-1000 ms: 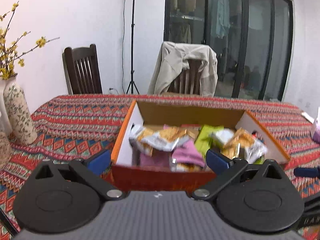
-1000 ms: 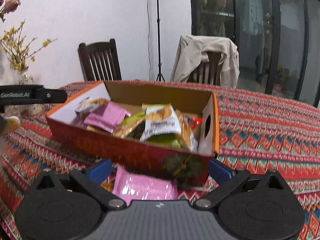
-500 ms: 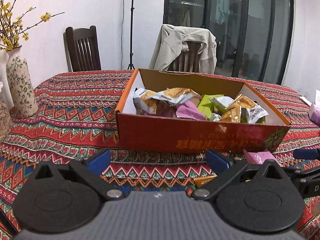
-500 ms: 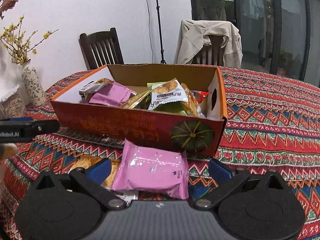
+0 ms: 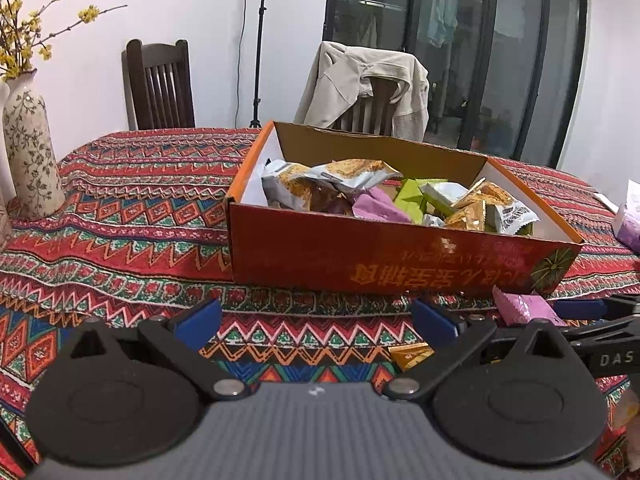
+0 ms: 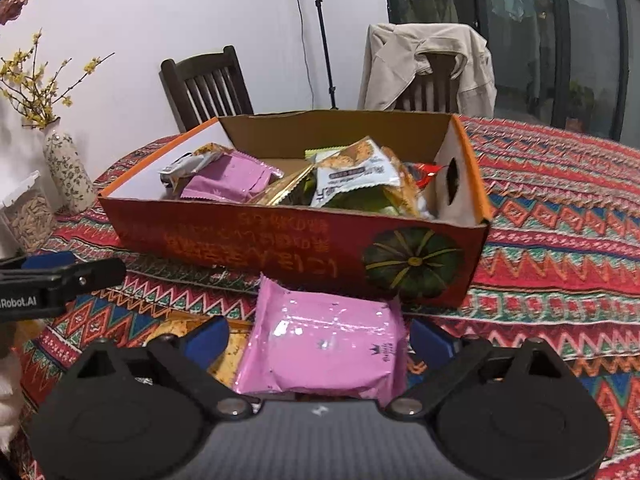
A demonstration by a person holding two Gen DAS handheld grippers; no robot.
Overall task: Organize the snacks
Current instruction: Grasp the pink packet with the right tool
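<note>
On the far left a flowered vase (image 5: 30,156) with yellow sprigs stands on the patterned worktop (image 5: 132,200), well clear of the work. The left gripper (image 5: 316,322) hangs low over bare cloth, its jaws wide with nothing between them. Ahead of it sits the red cardboard box (image 5: 384,256), already heaped with snack packets. To the right, just in front of the box's near wall, lies the pink packet (image 6: 320,344), flat on the cloth, and the right gripper (image 6: 318,340) straddles it, jaws closing in from a wide spread but not yet pressing its sides. The packet looks light, soft and crinkly, with a glossy film that is likely to slip, so a hold across its plump middle seems safer than at the thin sealed edges. An orange packet (image 6: 192,336) lies partly under its left side and may drag along, and the box wall stands close behind, so the lift has to clear that rim.
</note>
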